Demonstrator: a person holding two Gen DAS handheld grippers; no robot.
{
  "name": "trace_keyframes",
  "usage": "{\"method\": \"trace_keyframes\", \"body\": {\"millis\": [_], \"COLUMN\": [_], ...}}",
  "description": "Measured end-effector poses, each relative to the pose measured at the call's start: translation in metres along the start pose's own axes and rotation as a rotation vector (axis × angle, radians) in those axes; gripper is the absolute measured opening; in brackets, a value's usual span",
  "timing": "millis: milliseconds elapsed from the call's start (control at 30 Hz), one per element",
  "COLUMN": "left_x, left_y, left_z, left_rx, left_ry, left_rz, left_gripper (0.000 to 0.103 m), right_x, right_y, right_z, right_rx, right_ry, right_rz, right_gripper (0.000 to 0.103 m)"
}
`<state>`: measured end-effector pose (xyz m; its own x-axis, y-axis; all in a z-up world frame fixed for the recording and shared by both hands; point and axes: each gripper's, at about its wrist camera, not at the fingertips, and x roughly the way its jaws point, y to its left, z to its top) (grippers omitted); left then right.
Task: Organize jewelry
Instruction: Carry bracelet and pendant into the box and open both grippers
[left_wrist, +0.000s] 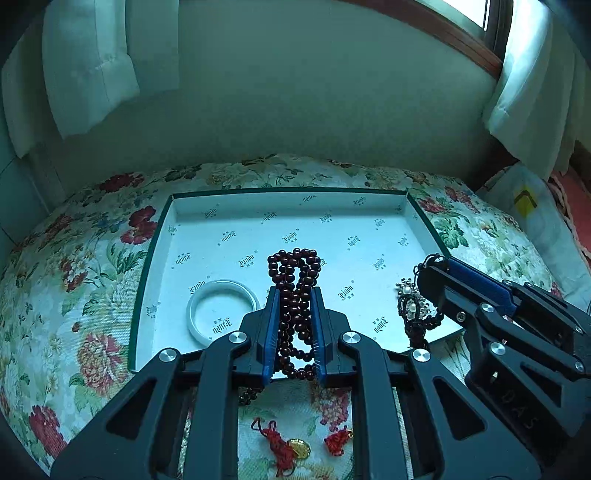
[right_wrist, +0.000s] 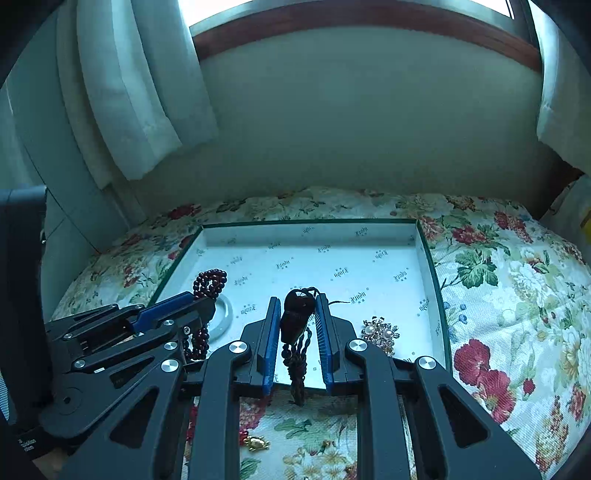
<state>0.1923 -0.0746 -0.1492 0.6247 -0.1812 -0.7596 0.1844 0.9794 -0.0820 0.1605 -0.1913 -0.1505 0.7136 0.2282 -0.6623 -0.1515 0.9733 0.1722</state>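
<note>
Floral quilted fabric covers the surface, with a pale wall behind and curtains in the upper corners of both views. At the centre of each frame lies a shallow white box lid with a dark green edge and printed lettering; a white bangle rests in its lower left part and a pearl brooch near its lower right edge. In the left wrist view the left gripper is pinched on a string of dark red beads, whose doubled loops bunch above the pads and hang below them over the lid's near edge. In the right wrist view the right gripper is clamped on a dark pendant with a knotted cord and tassel dangling beneath it, also over the near edge. Both pieces look light and limp: the beads will swing and slide as a loose strand, so a hold across several gathered loops, as here, seems safest, while the smooth pendant may slip unless taken at its body rather than the cord. Still on the fabric at the bottom of the frames are red tasselled charms with a gold piece, and a small gold figure.
</note>
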Motion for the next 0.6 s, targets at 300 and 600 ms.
{"method": "trace_keyframes", "body": {"millis": [300,600], "left_x": [0.057,0.074], "left_y": [0.003,0.006], "left_z": [-0.016,-0.013], "left_rx": [0.046,0.054], "left_ry": [0.093,0.100], "left_rz": [0.026,0.033], "left_gripper": [0.016,0.026], "right_x": [0.059,0.079], "right_y": [-0.012,-0.015], "right_z": [-0.017,-0.023], "right_rx": [0.006,-0.001], "right_ry": [0.129,0.168], "right_rz": [-0.012,-0.017], "right_gripper": [0.020,0.020]}}
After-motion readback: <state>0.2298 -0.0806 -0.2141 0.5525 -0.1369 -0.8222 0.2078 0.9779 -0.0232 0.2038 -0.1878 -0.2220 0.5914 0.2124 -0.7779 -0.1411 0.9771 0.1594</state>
